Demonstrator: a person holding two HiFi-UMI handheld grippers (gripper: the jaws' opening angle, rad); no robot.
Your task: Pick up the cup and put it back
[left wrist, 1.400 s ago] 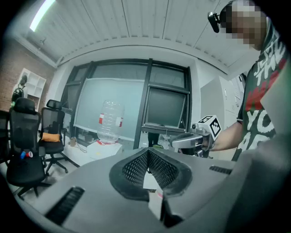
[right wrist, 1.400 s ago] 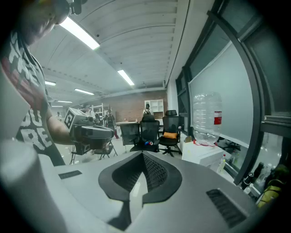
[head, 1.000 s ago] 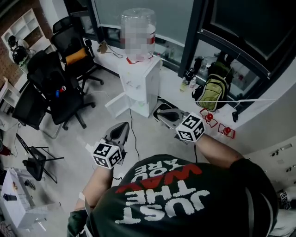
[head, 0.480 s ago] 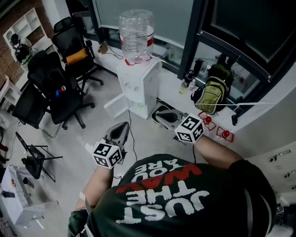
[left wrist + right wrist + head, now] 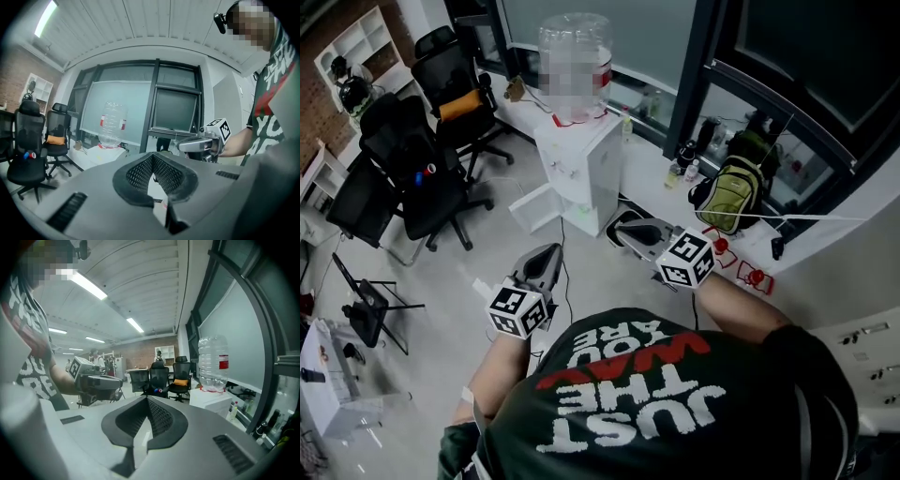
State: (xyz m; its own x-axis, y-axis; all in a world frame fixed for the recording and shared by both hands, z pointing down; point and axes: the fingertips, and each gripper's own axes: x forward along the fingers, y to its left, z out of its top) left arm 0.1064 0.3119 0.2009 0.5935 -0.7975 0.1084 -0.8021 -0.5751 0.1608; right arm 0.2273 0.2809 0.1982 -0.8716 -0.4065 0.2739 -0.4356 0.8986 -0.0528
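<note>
Left hand-held gripper (image 5: 152, 161), right hand-held gripper (image 5: 146, 404): closed, empty.

Grey left tool (image 5: 546, 255) and right tool (image 5: 626, 227), black-and-white marker squares on cubes (image 5: 518, 312). White cabinet (image 5: 586, 169) at upper centre. Green backpack (image 5: 733, 192) right. Orange cushion (image 5: 461, 105) on black chair (image 5: 439, 52), upper left.

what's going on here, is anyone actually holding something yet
A person stands in an office with a claw in each hand, both held out over the floor toward a white water dispenser. The left claw and the right claw each have their jaws together with nothing between them. No cup shows in any view, so the pick-up has not begun.
</note>
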